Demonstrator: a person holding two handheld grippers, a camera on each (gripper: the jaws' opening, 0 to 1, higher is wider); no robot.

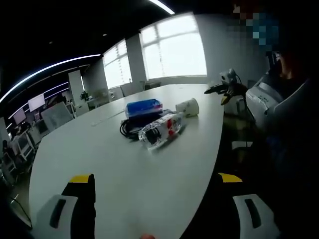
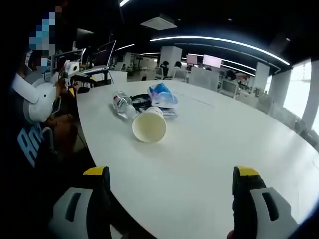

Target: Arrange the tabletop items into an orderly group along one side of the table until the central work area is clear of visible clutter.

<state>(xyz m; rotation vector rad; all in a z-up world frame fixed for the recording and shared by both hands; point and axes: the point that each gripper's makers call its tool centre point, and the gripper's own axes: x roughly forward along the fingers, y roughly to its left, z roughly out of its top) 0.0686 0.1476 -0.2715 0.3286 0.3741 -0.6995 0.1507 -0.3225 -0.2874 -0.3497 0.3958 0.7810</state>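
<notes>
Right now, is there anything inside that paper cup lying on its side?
In the right gripper view, the paper cup lies tipped over with its mouth facing the camera. The inside looks bare and pale, with nothing in it. Its far end partly hides the plastic bottle behind it.

paper cup [image 2: 149, 126] on its side, mouth open | clear bottle [image 1: 162, 130] lying flat | blue pack [image 1: 143, 107] on black cable [image 1: 127, 128], possibly touching

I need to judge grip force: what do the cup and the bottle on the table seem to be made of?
Cup: likely paper, matte cream inside, no gloss, lying on its side. Bottle: clear plastic, probably thin; you can see through it, with a printed label and glossy highlights, also lying down.
</notes>
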